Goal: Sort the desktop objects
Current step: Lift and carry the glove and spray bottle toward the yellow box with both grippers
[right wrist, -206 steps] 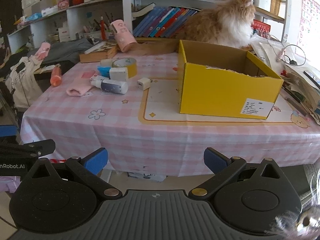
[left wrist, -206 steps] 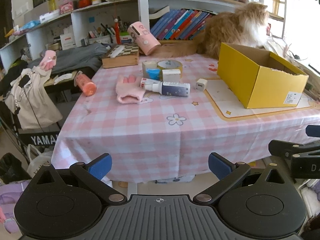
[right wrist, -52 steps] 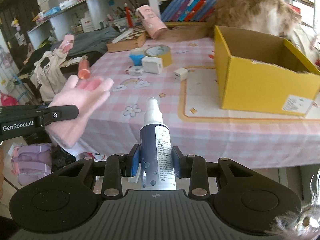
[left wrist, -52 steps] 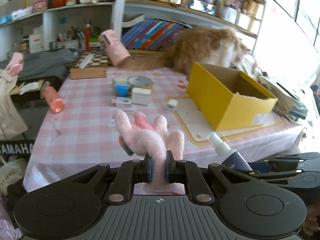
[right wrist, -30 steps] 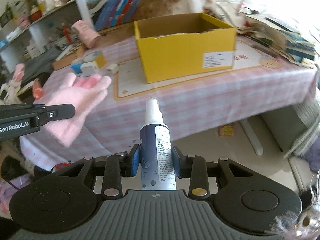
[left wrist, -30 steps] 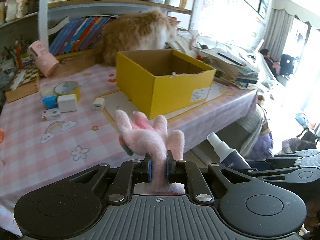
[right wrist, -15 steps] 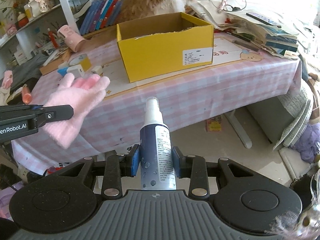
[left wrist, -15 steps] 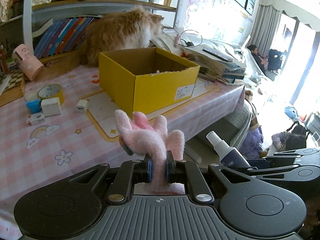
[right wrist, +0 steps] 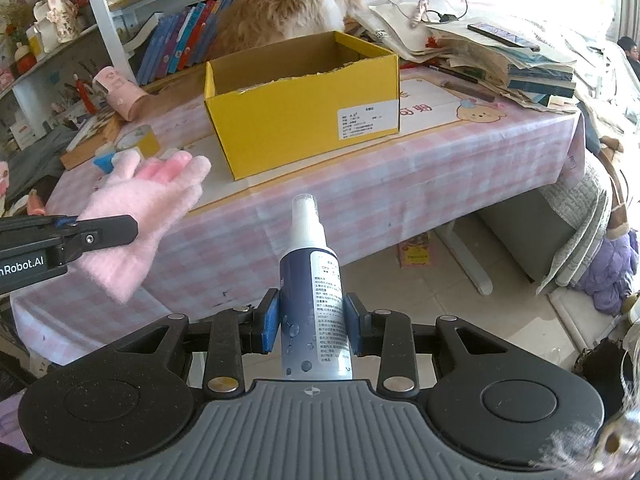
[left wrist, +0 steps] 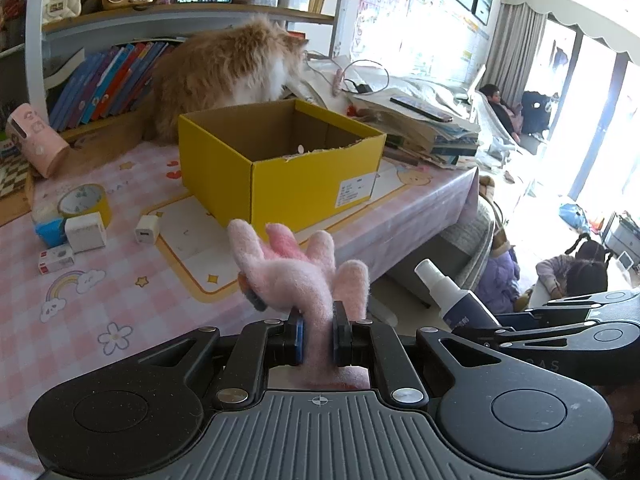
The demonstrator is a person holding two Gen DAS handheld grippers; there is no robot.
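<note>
My left gripper (left wrist: 318,338) is shut on a fuzzy pink glove (left wrist: 298,272), which sticks up from the pads with its fingers spread; in the right wrist view the same glove (right wrist: 144,204) hangs off the left gripper's arm at the left edge. Between the pads of my right gripper (right wrist: 312,322) stands a dark blue spray bottle (right wrist: 314,292) with a white nozzle, and the pads are shut on it. That bottle (left wrist: 452,296) also shows low right in the left wrist view. An open yellow cardboard box (left wrist: 280,160) sits on the pink checked tablecloth (left wrist: 100,292) ahead of both grippers, beyond the table's near edge.
An orange and white cat (left wrist: 224,68) sits behind the box. Tape roll (left wrist: 84,200), white cubes (left wrist: 146,230) and small boxes lie at the table's left. Stacked books and papers (right wrist: 500,52) crowd the table's right end. People sit on the floor at right (left wrist: 576,276).
Both views have swung to the right, so the yellow box has drifted left in frame and the table's right end and floor show more. Both grips are unchanged.
</note>
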